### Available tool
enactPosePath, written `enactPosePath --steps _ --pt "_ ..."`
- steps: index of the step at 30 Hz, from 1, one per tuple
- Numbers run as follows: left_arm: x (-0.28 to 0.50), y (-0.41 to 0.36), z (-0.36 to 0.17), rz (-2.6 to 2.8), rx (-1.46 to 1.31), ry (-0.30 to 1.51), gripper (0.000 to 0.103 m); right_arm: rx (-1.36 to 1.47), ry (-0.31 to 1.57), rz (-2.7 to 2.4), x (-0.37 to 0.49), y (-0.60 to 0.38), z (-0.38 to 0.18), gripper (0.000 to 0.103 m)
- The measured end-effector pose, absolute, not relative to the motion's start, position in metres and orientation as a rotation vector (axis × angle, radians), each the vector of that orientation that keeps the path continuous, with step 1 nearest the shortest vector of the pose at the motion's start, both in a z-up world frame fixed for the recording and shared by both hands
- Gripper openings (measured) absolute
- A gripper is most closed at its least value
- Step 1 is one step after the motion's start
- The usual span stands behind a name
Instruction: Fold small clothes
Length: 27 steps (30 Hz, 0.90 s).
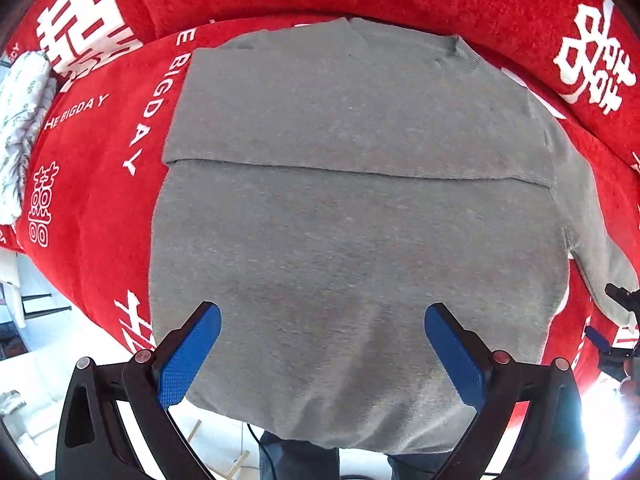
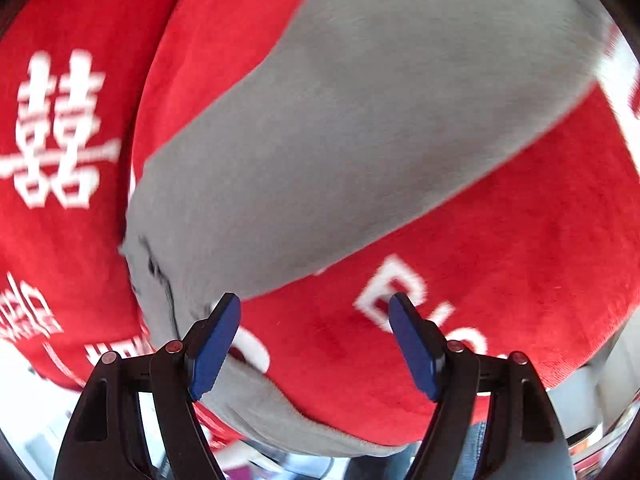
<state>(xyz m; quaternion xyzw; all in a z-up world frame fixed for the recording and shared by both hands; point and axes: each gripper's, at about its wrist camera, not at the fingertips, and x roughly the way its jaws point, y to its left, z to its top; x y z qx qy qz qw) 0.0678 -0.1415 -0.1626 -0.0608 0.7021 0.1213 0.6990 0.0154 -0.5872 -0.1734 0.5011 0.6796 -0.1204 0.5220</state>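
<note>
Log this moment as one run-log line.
left gripper open over grey sweater | right gripper open at sleeve | red blanket

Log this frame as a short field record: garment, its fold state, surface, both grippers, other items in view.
garment: grey sweater, spread flat
fold state: one sleeve already laid across the chest, its straight edge running across the body; other sleeve lies out to the side
surface: red cover with white lettering
left gripper: open, over the sweater's hem, holding nothing
right gripper: open, at the outstretched sleeve's cuff, holding nothing
other: white floral cloth at the far left edge
</note>
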Motion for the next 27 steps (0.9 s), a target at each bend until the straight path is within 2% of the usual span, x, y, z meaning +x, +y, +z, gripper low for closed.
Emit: enactPosePath --steps 13,27 --pt "0.072 -0.169 -0.149 0.223 -0.097 1.56 0.102 1.352 1.592 -0.436 -0.044 -0.616 -0.176 0.079" --pt "0.082 -0.192 -0.16 0.17 -0.05 1.582 0.102 1.424 1.397 -0.367 0.007 -0.634 -0.179 0.079"
